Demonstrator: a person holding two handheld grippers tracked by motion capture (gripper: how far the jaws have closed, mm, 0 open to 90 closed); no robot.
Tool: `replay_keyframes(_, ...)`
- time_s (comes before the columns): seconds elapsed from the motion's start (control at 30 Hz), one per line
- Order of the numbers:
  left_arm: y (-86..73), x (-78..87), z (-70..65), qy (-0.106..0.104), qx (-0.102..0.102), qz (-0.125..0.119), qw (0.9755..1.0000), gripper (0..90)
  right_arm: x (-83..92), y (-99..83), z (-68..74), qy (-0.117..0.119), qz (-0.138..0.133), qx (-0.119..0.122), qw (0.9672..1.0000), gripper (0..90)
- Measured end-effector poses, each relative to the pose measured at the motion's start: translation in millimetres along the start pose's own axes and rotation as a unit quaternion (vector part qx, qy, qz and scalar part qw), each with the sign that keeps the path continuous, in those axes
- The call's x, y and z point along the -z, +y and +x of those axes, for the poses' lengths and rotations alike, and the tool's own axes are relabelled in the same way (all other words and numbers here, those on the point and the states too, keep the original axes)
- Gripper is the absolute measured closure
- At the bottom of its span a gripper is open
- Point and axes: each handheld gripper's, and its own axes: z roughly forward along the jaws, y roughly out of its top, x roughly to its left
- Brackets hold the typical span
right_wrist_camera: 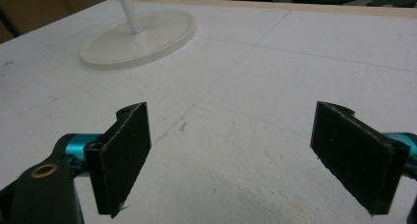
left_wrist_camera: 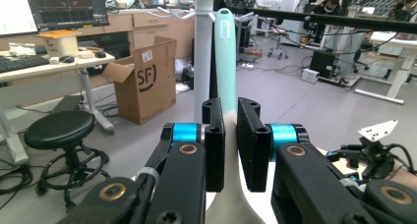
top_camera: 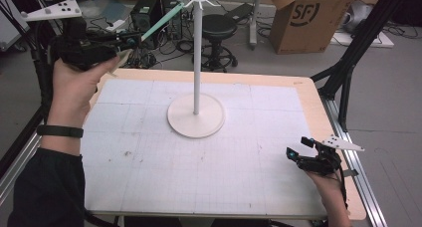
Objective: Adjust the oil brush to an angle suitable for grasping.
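here the left gripper [left_wrist_camera: 230, 145] clenches a mint spatula [left_wrist_camera: 225, 62] beside the white stand [top_camera: 197, 62]; right gripper [right_wrist_camera: 246, 160] released.

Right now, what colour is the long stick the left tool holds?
Mint green stick, clearest in the left gripper view.

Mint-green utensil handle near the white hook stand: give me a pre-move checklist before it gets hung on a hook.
1. Left gripper jaws shut on the mint-green utensil handle: ok.
2. Handle tip raised to the hook ring of the white hook stand: ok.
3. Handle's hanging hole lined up with a hook: cannot tell.
4. Stand's round base flat on the white grid mat: ok.
5. Right gripper open, low by the mat's near right corner, away from the stand: ok.
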Motion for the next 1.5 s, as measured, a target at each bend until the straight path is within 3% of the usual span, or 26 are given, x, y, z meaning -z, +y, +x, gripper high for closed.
replay_keyframes(1.5, -3.2, -8.3, 2.6, 0.019, -0.006, 0.027, 0.9994, 82.1, 0.4, 0.1, 0.0, 0.001, 0.0, 0.0, 1.0, 14.5)
